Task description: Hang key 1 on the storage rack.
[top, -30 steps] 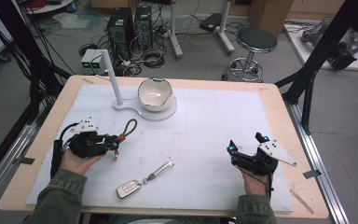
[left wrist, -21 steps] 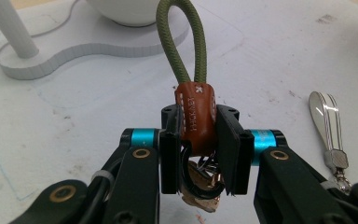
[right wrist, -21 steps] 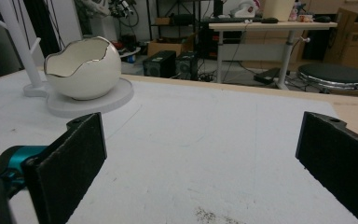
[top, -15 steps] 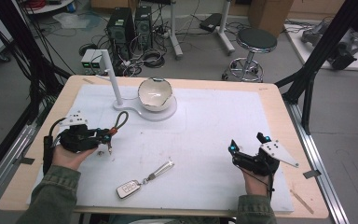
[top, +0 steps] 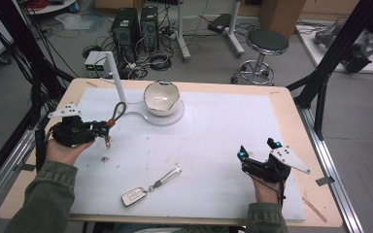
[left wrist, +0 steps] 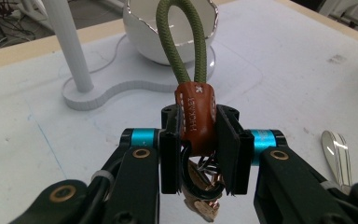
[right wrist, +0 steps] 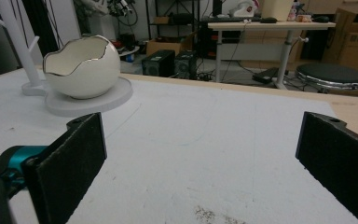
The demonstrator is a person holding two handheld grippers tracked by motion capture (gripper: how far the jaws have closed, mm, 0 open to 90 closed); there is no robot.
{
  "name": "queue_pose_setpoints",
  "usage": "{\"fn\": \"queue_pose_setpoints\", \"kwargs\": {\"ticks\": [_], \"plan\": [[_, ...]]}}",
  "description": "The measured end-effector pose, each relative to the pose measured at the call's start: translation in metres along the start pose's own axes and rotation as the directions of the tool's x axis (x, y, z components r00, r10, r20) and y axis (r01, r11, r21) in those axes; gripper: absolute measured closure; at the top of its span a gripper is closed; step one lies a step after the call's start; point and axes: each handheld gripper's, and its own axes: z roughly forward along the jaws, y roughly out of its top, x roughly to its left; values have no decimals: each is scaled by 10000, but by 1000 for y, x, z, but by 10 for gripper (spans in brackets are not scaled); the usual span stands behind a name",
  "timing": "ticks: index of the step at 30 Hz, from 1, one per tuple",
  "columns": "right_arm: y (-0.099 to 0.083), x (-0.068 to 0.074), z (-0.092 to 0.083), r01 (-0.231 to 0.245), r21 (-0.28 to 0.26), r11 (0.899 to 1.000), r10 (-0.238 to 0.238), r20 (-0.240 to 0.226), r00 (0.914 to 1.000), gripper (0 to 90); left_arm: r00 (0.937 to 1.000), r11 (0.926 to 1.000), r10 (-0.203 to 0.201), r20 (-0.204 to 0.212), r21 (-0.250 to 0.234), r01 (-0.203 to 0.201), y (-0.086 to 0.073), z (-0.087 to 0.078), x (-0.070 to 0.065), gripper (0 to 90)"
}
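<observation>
**Left tool grips a keychain by its leather band**

The left tool point(left wrist: 199, 154) has its jaws closed on the brown leather band point(left wrist: 195, 114) of a keychain — the pads press its two sides. An olive cord loop point(left wrist: 181, 42) rises above the band, and small metal keys point(left wrist: 200, 205) hang below the jaws. In the high view the left tool point(top: 102, 130) holds the keychain point(top: 111, 122) above the left part of the white desk point(top: 223, 131), near a white stand point(top: 119, 90) and an egg-shaped bowl point(top: 161, 97). The right tool point(right wrist: 200, 154) stands wide open with nothing between its pads — it rests at the desk's right front point(top: 245, 158). A car key fob point(top: 134, 196) lies at the front.
</observation>
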Motion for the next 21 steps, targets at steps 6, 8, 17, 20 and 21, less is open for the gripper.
{"fn": "queue_pose_setpoints", "kwargs": {"ticks": [6,8,17,20,21], "plan": [[0,0,0,5,-11,10000,-5,8,10000,4,9997,10000,-19,-254,-47,18,15,-4,8,717],[0,0,0,-24,13,10000,25,-16,10000,4,9996,10000,-37,-292,-77,35,19,-5,11,717],[0,0,0,-39,9,10000,39,15,10000,4,9985,9994,-155,-529,-313,138,36,-13,25,718],[0,0,0,-66,18,10000,66,4,10000,4,9979,9994,-134,-633,-341,113,40,-14,27,718],[0,0,0,-50,13,10000,50,11,10000,4,9978,9994,-139,-654,-318,119,41,-14,27,718]]}}
